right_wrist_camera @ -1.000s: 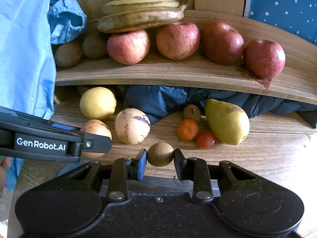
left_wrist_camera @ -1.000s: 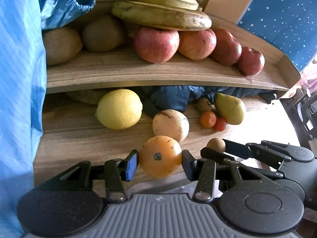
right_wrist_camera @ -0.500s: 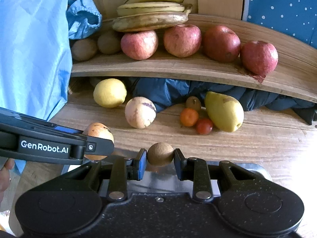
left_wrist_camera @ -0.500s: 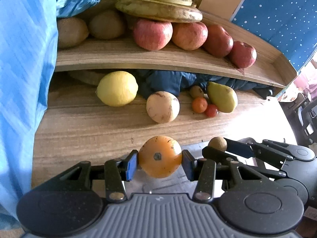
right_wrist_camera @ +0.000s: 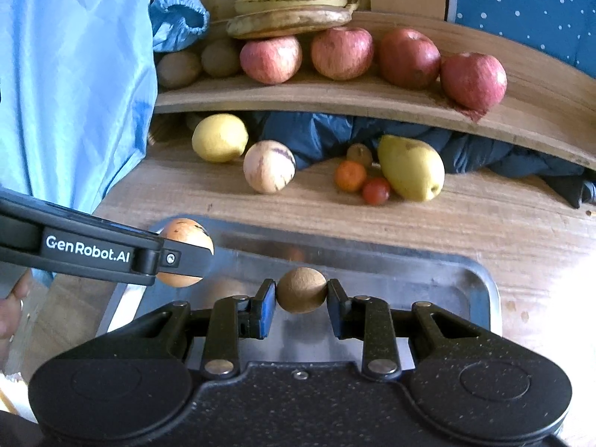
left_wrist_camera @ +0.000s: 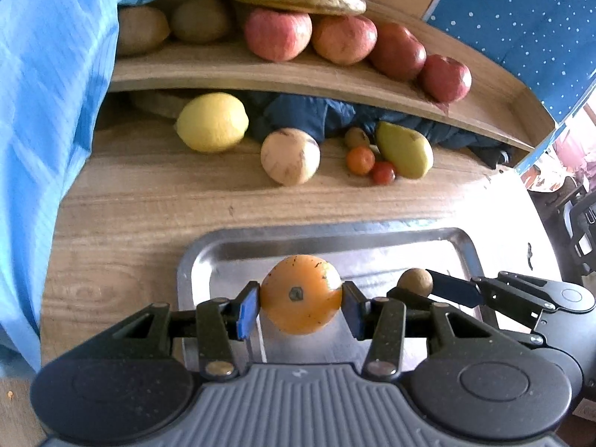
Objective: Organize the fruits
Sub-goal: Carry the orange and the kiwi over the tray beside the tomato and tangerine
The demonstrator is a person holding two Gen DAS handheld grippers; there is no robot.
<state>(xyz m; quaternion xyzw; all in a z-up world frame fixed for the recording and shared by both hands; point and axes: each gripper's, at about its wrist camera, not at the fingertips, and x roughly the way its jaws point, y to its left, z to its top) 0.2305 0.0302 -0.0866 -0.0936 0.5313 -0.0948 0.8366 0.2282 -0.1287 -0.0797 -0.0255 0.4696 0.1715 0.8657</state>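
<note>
Orange (left_wrist_camera: 301, 295) sits pinched between the left gripper (left_wrist_camera: 300, 307) jaws, low centre of the left view, hanging over the tray (left_wrist_camera: 201, 257) with its stem scar facing the camera. Round fruit, so no real long axis; the jaws bite across its widest part, which looks like a sound hold for a ball that would roll. Over in the right view, the right gripper (right_wrist_camera: 301, 300) is pinching a small brown fruit (right_wrist_camera: 301, 289), low centre, also above the tray. It is slightly egg-shaped, and its longer axis seems to run left to right between the pads. Both look poised for a drop onto the steel, though neither load touches it as far as I can tell. Up the frame, lemon (left_wrist_camera: 212, 122), pear (left_wrist_camera: 405, 149) and the rest wait on the desk (left_wrist_camera: 130, 201) below the shelf (left_wrist_camera: 298, 82) of apples (left_wrist_camera: 278, 33).
</note>
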